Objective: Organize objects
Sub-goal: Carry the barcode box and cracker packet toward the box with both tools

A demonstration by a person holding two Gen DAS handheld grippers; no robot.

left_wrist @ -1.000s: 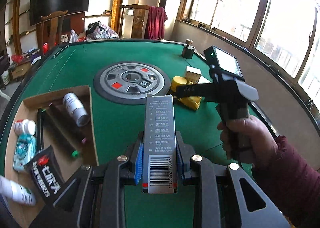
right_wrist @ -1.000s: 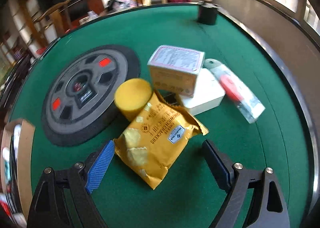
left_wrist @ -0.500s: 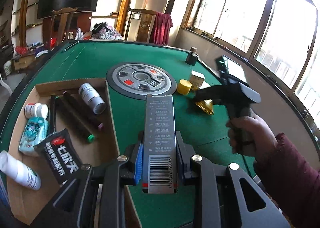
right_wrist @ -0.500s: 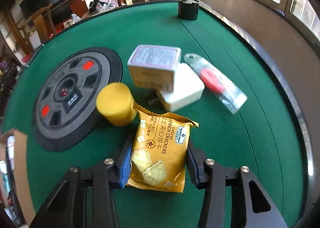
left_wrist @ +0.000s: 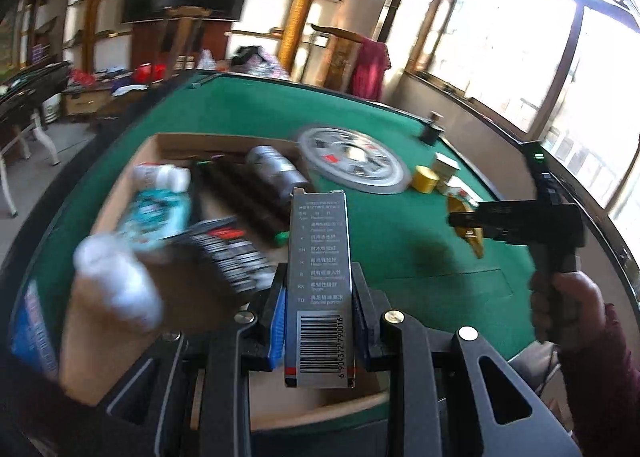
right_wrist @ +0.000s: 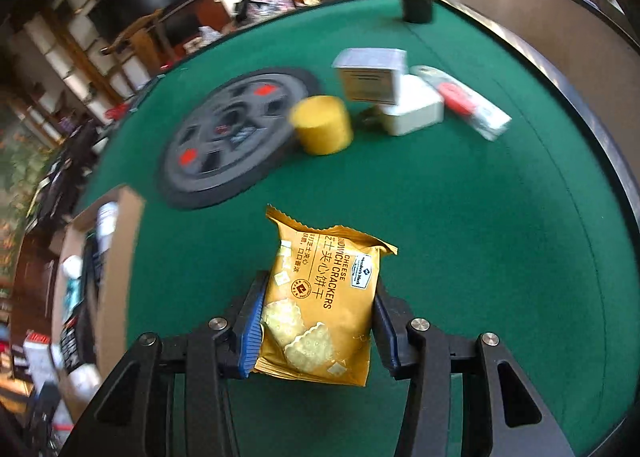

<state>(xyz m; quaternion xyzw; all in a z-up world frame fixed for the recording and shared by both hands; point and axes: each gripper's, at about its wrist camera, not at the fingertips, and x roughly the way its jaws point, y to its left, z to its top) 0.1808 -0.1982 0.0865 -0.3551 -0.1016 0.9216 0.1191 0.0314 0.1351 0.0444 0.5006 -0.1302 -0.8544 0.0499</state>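
My left gripper [left_wrist: 319, 281] is shut on a narrow grey carton with a barcode [left_wrist: 320, 225] and holds it upright over the open cardboard box [left_wrist: 224, 141]. The box holds bottles, dark tubes, a teal pack and a black sachet, all blurred. My right gripper [right_wrist: 320, 293] is shut on a yellow cheese cracker packet [right_wrist: 324, 257] and holds it above the green felt. In the left wrist view the right gripper [left_wrist: 466, 219] sits to the right with the cracker packet [left_wrist: 475, 241] hanging from it. The cardboard box [right_wrist: 130, 225] lies to the left of the packet.
On the felt behind the packet stand a yellow cylinder [right_wrist: 322, 129], a small white carton [right_wrist: 370, 77], a white adapter [right_wrist: 416, 113] and a red tool in clear wrap [right_wrist: 464, 101]. A grey round disc [right_wrist: 236, 133] marks the table's middle and a black pot [right_wrist: 416, 9] the far edge.
The right gripper's jaws closed on the cracker packet and lifted it away from the pile. The left gripper swung left with the grey carton until it was over the cardboard box.
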